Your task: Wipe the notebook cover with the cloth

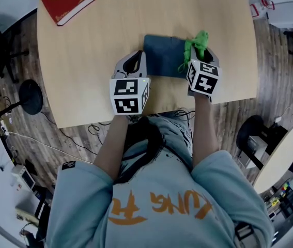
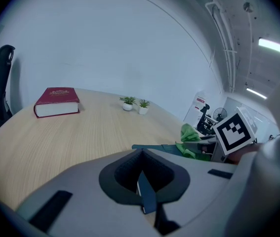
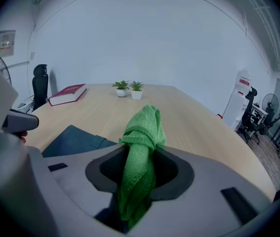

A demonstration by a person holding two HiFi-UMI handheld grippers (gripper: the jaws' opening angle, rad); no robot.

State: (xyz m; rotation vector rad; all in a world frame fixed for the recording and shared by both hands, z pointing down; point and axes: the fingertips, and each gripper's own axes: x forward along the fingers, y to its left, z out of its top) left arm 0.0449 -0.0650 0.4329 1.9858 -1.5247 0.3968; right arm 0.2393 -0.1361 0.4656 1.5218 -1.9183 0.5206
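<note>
A dark blue notebook point(image 1: 164, 56) lies flat on the wooden table point(image 1: 94, 61), near its front edge. My left gripper point(image 1: 138, 62) is at the notebook's left side. In the left gripper view its jaws are shut on a thin blue edge of the notebook point(image 2: 145, 194). My right gripper point(image 1: 200, 53) is shut on a bunched green cloth point(image 1: 197, 45), held over the notebook's right end. In the right gripper view the cloth point(image 3: 140, 147) stands up between the jaws, and the notebook point(image 3: 73, 139) lies to the left.
A thick red book point(image 1: 64, 0) rests at the table's far left corner. Two small potted plants point(image 3: 130, 89) stand at the far edge. An office chair point(image 3: 40, 85) and red-and-white items point(image 1: 260, 4) stand beyond the table.
</note>
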